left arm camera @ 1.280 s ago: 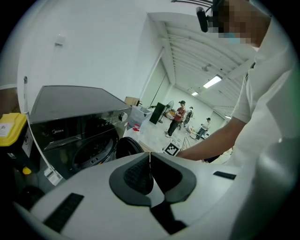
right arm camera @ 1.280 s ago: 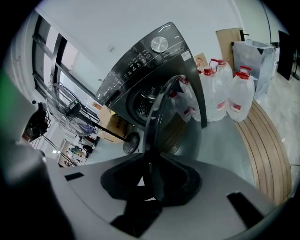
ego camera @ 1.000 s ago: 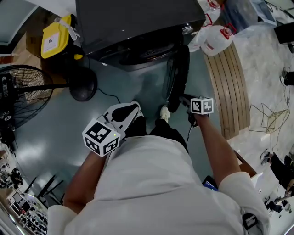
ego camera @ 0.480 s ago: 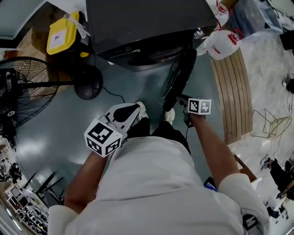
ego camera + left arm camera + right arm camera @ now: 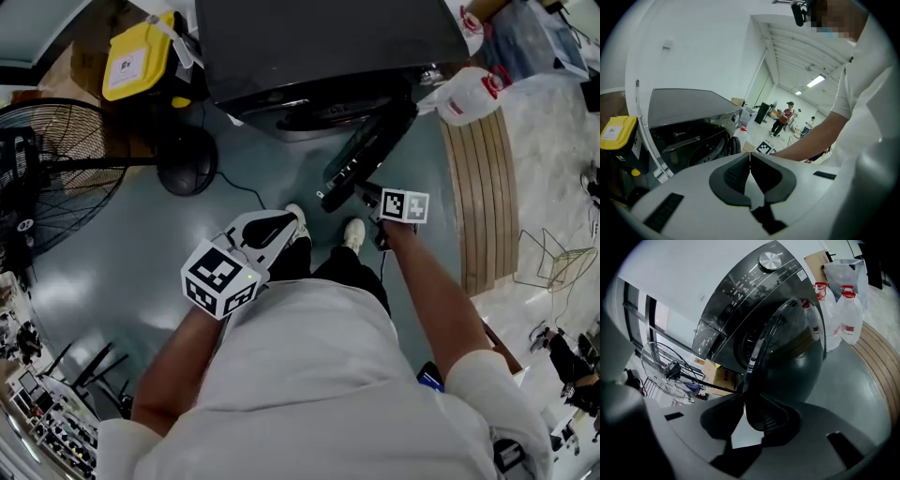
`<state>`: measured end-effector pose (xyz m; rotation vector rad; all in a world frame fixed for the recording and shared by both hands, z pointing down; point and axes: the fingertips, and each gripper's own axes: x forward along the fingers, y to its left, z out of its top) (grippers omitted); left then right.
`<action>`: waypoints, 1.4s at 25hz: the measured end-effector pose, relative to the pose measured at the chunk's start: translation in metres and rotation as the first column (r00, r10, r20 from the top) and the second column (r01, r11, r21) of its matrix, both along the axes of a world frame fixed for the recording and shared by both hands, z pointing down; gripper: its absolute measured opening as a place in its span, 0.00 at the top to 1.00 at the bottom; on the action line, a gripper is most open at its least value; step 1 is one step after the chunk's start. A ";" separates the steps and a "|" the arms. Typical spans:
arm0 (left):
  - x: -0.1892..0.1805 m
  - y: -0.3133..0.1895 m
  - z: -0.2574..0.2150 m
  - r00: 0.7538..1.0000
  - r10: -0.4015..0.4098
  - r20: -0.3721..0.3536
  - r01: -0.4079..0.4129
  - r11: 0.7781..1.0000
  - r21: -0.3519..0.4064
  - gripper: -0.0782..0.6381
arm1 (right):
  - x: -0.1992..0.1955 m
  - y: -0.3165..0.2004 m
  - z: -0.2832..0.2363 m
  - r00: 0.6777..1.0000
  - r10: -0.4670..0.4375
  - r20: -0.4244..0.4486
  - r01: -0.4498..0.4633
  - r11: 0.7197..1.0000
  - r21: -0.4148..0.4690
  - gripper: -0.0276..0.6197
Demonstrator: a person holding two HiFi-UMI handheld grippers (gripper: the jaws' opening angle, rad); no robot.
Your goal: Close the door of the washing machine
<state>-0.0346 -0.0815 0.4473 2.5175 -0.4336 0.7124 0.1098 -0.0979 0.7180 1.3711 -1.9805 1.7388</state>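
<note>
The top edge cuts off the washing machine (image 5: 328, 37), the left edge the fan (image 5: 56, 187).

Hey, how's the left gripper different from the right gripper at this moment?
1. The left gripper has its jaws closed on nothing, while the right gripper has its jaws pinched on the rim of the door.
2. The left gripper is held back near the person's body, apart from the washing machine. The right gripper reaches forward to the half-open door.
Both have white bodies, dark pads and a marker cube.
</note>
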 end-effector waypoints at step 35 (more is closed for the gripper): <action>-0.086 -0.061 0.016 1.000 0.023 -0.008 -0.023 0.998 -0.052 0.86 | -0.070 -0.165 -0.005 0.998 0.049 -0.032 -0.045 0.995 0.090 0.80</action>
